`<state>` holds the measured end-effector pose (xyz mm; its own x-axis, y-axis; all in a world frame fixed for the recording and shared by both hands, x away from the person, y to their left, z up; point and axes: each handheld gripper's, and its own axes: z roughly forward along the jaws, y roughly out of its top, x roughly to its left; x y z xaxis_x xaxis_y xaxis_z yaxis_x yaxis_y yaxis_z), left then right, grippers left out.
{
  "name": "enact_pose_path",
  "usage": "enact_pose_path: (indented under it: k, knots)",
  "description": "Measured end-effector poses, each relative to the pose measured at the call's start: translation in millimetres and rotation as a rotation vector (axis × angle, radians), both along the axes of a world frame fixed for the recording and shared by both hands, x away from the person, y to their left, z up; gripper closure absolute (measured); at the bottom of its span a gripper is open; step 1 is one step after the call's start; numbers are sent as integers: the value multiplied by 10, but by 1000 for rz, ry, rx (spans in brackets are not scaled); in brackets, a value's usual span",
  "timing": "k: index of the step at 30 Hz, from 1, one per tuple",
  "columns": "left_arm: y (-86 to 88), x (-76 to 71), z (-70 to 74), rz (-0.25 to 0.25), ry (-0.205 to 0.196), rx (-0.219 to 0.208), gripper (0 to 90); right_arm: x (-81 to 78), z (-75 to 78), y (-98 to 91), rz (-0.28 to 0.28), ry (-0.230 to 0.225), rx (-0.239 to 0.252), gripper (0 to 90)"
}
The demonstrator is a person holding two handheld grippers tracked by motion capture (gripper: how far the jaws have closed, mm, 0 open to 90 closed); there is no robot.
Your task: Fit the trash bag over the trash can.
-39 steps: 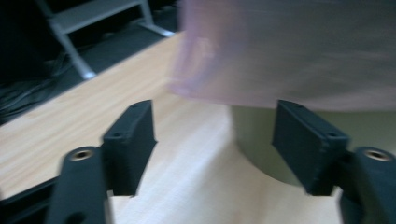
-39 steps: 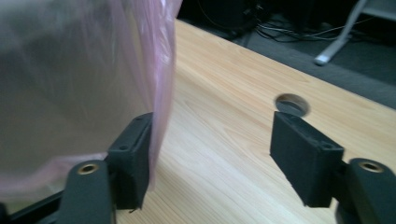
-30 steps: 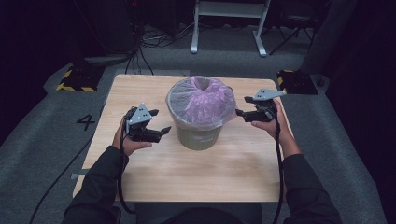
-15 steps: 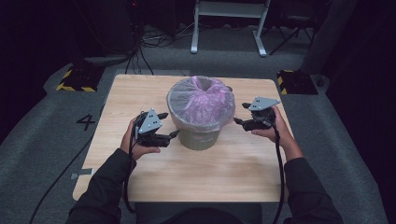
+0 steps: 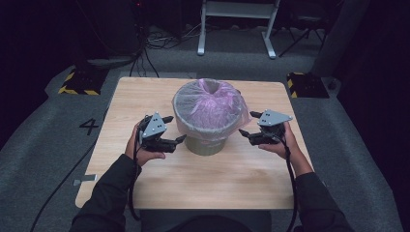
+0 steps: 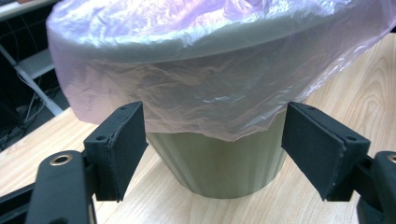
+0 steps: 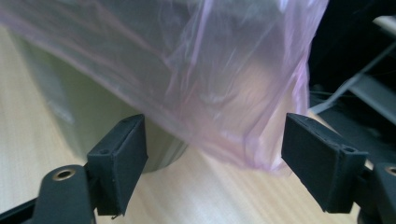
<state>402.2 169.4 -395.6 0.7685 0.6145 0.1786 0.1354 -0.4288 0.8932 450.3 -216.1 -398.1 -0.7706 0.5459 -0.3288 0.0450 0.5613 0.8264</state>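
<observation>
Both grippers flank the bin [image 5: 209, 140] at table [image 5: 145, 193] centre: left gripper [image 5: 171, 130] and right gripper [image 5: 247, 123] gape wide, holding nothing, jaws just opening. Bag [image 5: 208, 104] overhangs the rim. Step: approaching the hem; next, pinch its loose skirt

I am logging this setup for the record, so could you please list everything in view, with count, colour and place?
bin: one, grey-green, ribbed, middle of the table.
bag liner: one, translucent pink-purple, stretched over the bin's rim, edge hanging down its sides.
table: one, light wood, centre of the floor.
metal frame: one, white, on the floor beyond the table.
hazard-striped blocks: two, black and yellow, at the table's far corners.
floor number 4: one, black, left of the table.
left gripper: one, black, open, left of the bin.
right gripper: one, black, open, beside the liner's right edge.
</observation>
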Motion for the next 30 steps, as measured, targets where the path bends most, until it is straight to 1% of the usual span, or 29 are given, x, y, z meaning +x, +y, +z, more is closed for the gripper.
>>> enact_pose_path:
  k: [1, 3, 4, 5, 6, 7, 9, 10, 11, 12, 13, 14, 15, 16, 17, 19, 21, 24, 26, 29, 30]
  knots:
    - [-4, 4, 3, -1, -4, 3, 223, -6, 0, 16, 3, -9, 7, 235]
    - [-10, 14, 7, 8, -17, 9, 283, -3, -7, 55, -12, -25, -7, 255]
    - [-14, 22, 7, 14, -19, 13, 316, 5, -13, 72, -7, -27, -16, 288]
    - [-12, 35, 9, 26, -24, 24, 352, 15, -23, 85, -10, -34, -24, 349]
    - [-10, 46, 8, 35, -26, 27, 397, 29, -37, 97, -20, -40, -35, 421]
    - [-1, 66, 7, 39, -24, 24, 441, 41, -47, 103, -24, -43, -36, 468]
    - [21, 100, 4, 37, -17, 15, 553, 69, -68, 104, -26, -44, -13, 636]
    - [29, 111, 1, 43, -25, 20, 613, 72, -71, 105, -26, -44, -8, 687]
    - [38, 120, -2, 49, -32, 24, 682, 70, -74, 105, -29, -48, -3, 760]
    - [47, 131, -8, 49, -30, 20, 731, 65, -77, 107, -33, -54, -1, 801]
    - [60, 137, -13, 45, -27, 20, 762, 57, -78, 108, -32, -56, 3, 834]
    - [71, 135, -21, 46, -26, 16, 819, 48, -79, 106, -22, -55, 9, 866]
    - [79, 134, -29, 39, -28, 17, 871, 35, -82, 105, -18, -56, 12, 884]
    - [90, 125, -39, 30, -28, 21, 897, 25, -86, 105, -13, -56, 10, 891]
    - [97, 113, -51, 25, -27, 18, 899, 12, -97, 108, -3, -52, 5, 899]
    - [106, 103, -69, 16, -22, 29, 900, -8, -135, 116, 10, -45, -8, 900]
    - [109, 90, -106, 7, -16, 38, 900, -13, -193, 126, 21, -31, -32, 900]
    - [113, 80, -180, -7, 2, 63, 900, -13, -290, 139, 34, -7, -57, 900]
    - [111, 82, -242, -15, 11, 91, 900, 5, -345, 142, 37, 18, -64, 900]
    - [95, 119, -374, -16, 33, 157, 900, 66, -438, 144, 30, 54, -77, 900]
    - [92, 141, -433, -14, 50, 159, 900, 84, -460, 143, 27, 59, -78, 900]
